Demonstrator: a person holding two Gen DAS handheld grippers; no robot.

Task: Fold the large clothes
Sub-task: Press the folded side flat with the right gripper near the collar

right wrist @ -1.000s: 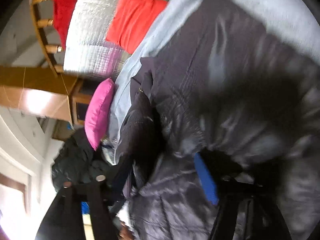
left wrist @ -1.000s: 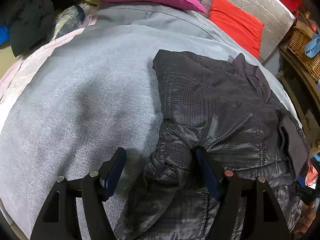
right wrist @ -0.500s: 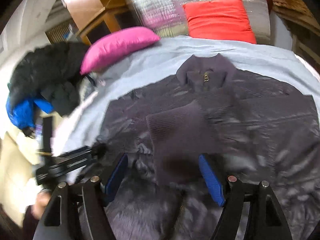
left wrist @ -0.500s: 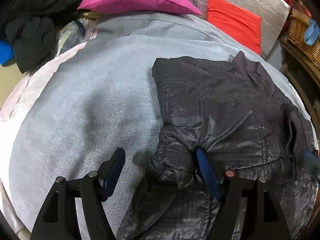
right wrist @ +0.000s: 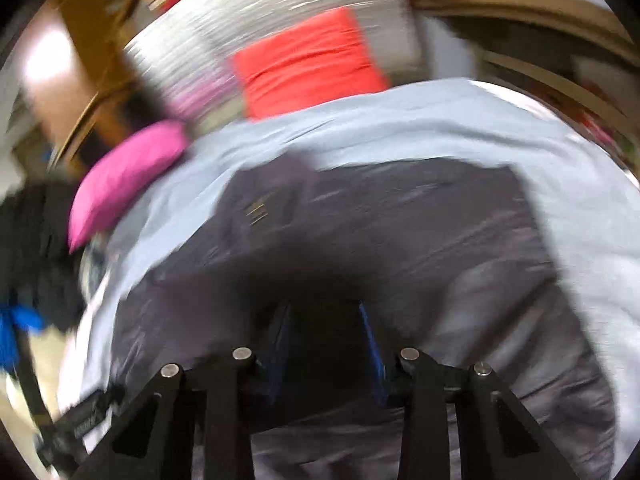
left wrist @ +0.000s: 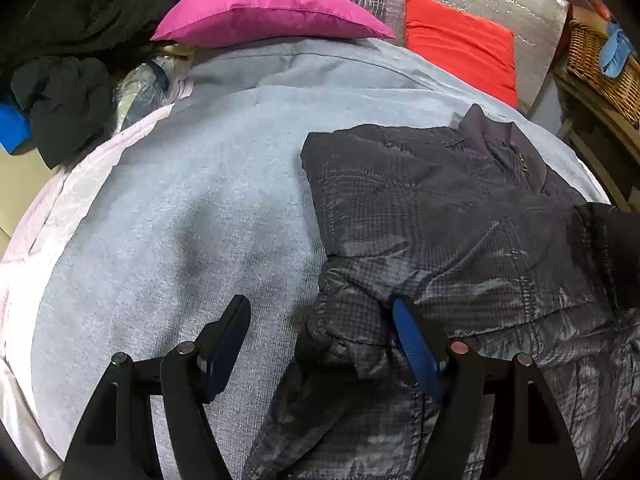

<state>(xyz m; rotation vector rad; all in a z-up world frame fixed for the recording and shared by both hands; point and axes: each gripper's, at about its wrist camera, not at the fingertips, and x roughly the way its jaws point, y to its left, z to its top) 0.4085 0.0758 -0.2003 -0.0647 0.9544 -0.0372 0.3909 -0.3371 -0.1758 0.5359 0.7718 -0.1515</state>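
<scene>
Our left tongs point(left wrist: 320, 340) are open over a puffy bit of the dark jacket point(left wrist: 460, 232); our right tongs point(right wrist: 325, 344) seem closed on its cloth. The jacket lies on the bed point(left wrist: 180, 220), barely folded, so most folding is left

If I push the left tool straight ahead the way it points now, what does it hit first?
Probably the bunched sleeve of the dark quilted jacket, already between the open left tool's fingers; depth is unclear, and the grey blanket lies under it.
</scene>
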